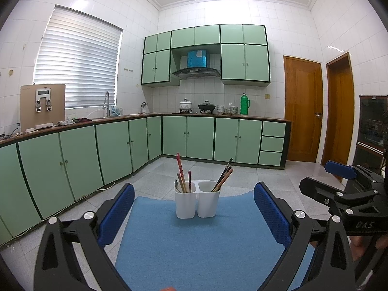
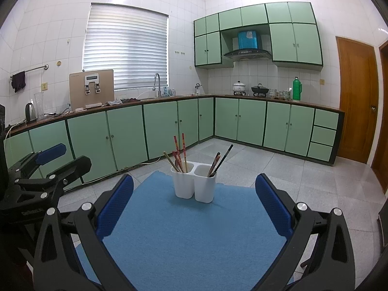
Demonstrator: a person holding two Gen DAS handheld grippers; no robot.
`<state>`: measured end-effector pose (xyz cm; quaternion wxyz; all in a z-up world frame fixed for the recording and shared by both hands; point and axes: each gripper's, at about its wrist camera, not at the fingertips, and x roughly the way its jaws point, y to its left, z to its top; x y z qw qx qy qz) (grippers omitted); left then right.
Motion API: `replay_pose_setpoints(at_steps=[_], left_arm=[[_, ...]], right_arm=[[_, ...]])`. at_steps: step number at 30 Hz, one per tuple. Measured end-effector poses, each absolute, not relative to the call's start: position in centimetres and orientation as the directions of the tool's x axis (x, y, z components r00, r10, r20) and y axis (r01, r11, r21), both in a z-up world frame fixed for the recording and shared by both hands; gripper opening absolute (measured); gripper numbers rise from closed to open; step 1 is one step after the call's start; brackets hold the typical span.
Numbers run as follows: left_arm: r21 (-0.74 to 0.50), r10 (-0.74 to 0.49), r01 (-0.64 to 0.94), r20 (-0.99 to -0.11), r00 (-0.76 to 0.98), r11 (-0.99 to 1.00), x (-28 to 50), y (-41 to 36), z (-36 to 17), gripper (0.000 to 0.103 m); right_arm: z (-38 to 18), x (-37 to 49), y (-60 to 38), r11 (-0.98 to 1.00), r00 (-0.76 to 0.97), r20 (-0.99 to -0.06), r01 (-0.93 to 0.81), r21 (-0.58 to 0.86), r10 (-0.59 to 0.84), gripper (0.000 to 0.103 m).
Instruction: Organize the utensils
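Note:
A white two-compartment utensil holder (image 1: pixel 197 200) (image 2: pixel 194 184) stands upright at the far end of a blue mat (image 1: pixel 194 242) (image 2: pixel 189 230). Its left cup holds red and wooden chopsticks (image 1: pixel 180 169) (image 2: pixel 178 152) and a spoon (image 1: pixel 177 186). Its right cup holds dark chopsticks (image 1: pixel 224 175) (image 2: pixel 219 161). My left gripper (image 1: pixel 194 208) is open above the near part of the mat, with nothing between its blue pads (image 1: pixel 116 214). My right gripper (image 2: pixel 194 203) is open too, also empty, and appears at the right of the left wrist view (image 1: pixel 339 172).
Green cabinets (image 1: pixel 97 150) line the left and far walls under a countertop with a sink faucet (image 1: pixel 106 103), pots and a green thermos (image 1: pixel 244 104). Wooden doors (image 1: pixel 303 111) stand at right. A grey tiled floor (image 2: pixel 315 181) surrounds the mat. A hand (image 1: pixel 371 242) holds the right tool.

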<state>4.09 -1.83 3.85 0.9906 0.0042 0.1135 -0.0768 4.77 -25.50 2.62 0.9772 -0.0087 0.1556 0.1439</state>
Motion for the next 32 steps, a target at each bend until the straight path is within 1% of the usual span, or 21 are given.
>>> replay_pose_setpoints(at_steps=[10,32], left_arm=[[-0.023,-0.162,0.161,-0.236,0.958,0.987,4.63,-1.49,3.85,0.097],[-0.010,-0.151,0.153,-0.246,0.957,0.988,4.87,-1.49,3.74,0.097]], right_arm=[[2.50,4.91,-25.56,0.959,0.910,-0.308,-0.283,0.030,0.278,0.098],[2.11,5.26,-25.87,0.960,0.907,-0.317,-0.278,0.044,0.277,0.098]])
